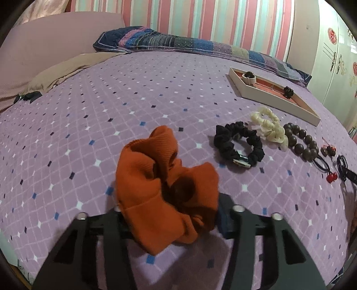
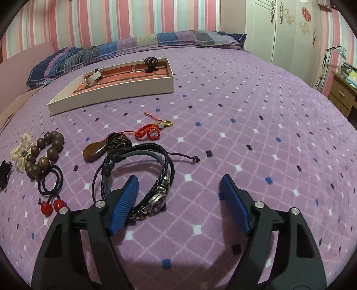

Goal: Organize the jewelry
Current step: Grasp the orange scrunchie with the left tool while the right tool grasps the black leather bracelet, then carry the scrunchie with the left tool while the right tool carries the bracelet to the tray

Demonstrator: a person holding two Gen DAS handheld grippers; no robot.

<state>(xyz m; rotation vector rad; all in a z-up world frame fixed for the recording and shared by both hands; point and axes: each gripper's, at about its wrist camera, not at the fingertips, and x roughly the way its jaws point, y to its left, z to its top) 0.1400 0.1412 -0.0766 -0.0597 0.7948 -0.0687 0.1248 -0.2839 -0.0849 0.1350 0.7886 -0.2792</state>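
Two grippers work over the bedspread [image 2: 245,107]. Left gripper [image 1: 169,214] has its jaws partly closed around the orange scrunchie [image 1: 165,187], pads hidden by cloth. Right gripper [image 2: 178,200] stands wide, gripping nothing; the braided bracelet [image 2: 142,178] drapes over its left finger [image 2: 125,205]. Tray [image 2: 116,93] lies well beyond.

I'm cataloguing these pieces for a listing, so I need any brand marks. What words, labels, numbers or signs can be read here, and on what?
None can be read.
Small tag on the black fabric scrunchie: too blurred to read.
Small dark charm on the cream scrunchie: too small to read.
Round purple face on the black braided leather bracelet: pattern only, no legible writing.
Red round wardrobe decals: unreadable.
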